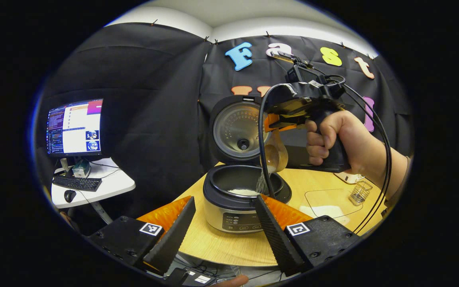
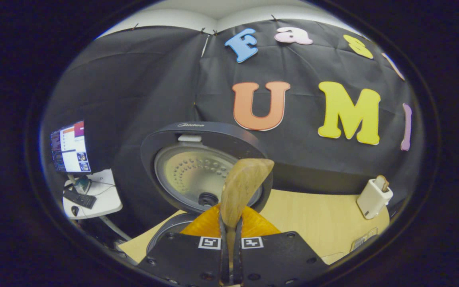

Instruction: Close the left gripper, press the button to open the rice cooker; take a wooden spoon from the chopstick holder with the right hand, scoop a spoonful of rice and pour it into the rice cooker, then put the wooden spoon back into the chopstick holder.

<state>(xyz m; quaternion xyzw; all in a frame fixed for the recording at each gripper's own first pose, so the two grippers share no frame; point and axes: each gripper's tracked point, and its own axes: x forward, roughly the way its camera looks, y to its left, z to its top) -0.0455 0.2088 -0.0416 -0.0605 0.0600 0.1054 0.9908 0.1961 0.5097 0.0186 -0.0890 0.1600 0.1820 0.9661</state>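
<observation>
The rice cooker (image 1: 235,215) stands open on the wooden table, its lid (image 1: 237,129) upright. White rice (image 1: 243,192) lies in the inner pot. In the left gripper view a hand holds my right gripper (image 1: 281,119) above the pot's right rim. It is shut on the wooden spoon (image 1: 276,156), which tilts down while rice (image 1: 261,183) streams into the pot. My left gripper (image 1: 225,199) hangs open in front of the cooker, holding nothing. In the right gripper view, my right gripper (image 2: 229,223) clamps the spoon (image 2: 241,189) before the lid (image 2: 197,167). The white chopstick holder (image 2: 374,197) stands far right.
A wire mesh cup (image 1: 360,192) and a clear mat (image 1: 329,201) lie on the table (image 1: 213,243) right of the cooker. A side table (image 1: 106,183) with monitor (image 1: 75,126), keyboard and mouse stands at the left. Black cables hang from the right gripper across the pot.
</observation>
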